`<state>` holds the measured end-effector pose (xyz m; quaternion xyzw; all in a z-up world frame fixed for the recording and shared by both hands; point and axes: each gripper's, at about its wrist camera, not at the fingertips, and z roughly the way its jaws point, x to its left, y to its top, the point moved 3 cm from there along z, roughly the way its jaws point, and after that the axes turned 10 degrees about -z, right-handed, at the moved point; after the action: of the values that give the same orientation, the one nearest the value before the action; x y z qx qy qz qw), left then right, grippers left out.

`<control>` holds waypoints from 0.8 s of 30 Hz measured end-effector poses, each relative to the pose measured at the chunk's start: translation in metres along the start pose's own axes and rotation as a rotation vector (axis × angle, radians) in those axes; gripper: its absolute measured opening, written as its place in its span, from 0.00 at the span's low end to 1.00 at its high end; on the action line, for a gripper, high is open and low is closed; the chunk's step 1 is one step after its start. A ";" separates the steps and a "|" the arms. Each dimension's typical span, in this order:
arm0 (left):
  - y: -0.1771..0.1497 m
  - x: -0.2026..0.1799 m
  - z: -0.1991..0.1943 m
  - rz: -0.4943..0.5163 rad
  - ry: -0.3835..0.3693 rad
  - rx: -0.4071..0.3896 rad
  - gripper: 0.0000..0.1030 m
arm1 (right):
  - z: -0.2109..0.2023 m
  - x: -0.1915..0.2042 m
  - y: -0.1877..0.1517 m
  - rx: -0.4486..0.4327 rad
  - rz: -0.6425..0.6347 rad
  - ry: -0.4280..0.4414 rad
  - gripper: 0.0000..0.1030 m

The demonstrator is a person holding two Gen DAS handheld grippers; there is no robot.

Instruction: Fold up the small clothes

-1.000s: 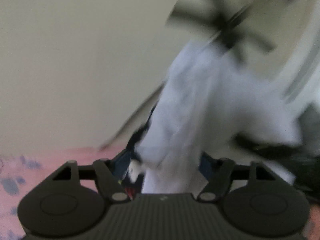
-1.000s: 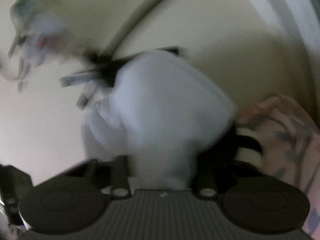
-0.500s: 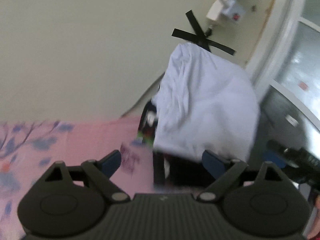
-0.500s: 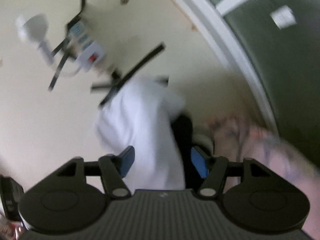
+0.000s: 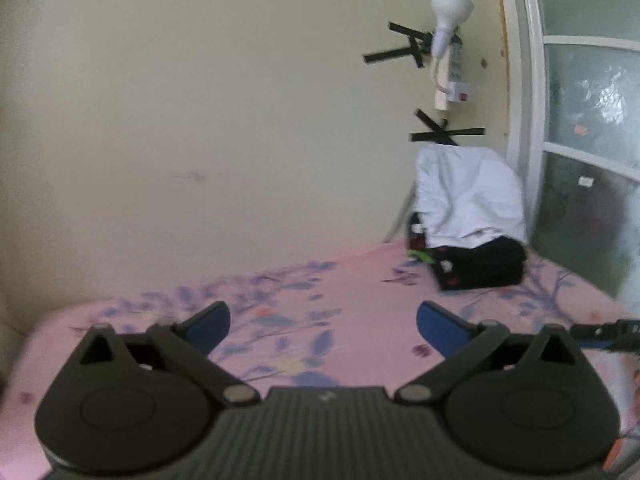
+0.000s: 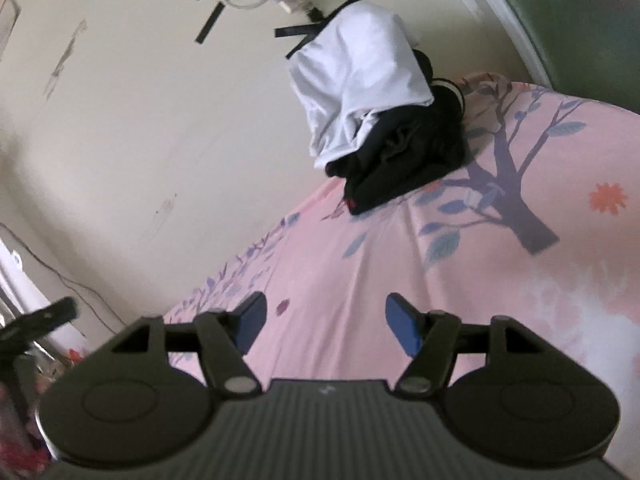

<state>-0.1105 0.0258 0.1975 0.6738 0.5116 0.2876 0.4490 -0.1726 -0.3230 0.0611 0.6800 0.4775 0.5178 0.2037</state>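
A folded white garment leans against the wall on top of a stack of dark folded clothes at the far corner of the pink floral bed. It also shows in the right wrist view above the dark stack. My left gripper is open and empty, well back from the stack over the bed. My right gripper is open and empty, also back from the stack over the sheet.
A cream wall runs behind the bed, with a power strip and bulb taped up in black. A frosted glass door stands at the right. A dark tripod-like stand is at the left of the right wrist view.
Both grippers have let go of the white garment, opened, and pulled back from the stack. The garment now rests on the dark clothes against the wall.
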 end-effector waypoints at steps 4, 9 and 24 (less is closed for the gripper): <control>-0.025 -0.002 -0.002 -0.011 0.026 0.026 1.00 | 0.004 0.013 -0.011 0.000 -0.073 -0.105 0.62; -0.067 -0.041 0.059 -0.093 -0.022 0.094 1.00 | 0.012 0.016 -0.020 -0.003 -0.096 -0.217 0.77; -0.112 -0.088 0.157 -0.144 0.079 0.158 1.00 | 0.050 0.028 -0.022 -0.068 -0.251 -0.447 0.94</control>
<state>-0.0534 -0.0979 0.0353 0.6568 0.5970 0.2399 0.3933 -0.1376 -0.2782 0.0393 0.7057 0.4836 0.3408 0.3898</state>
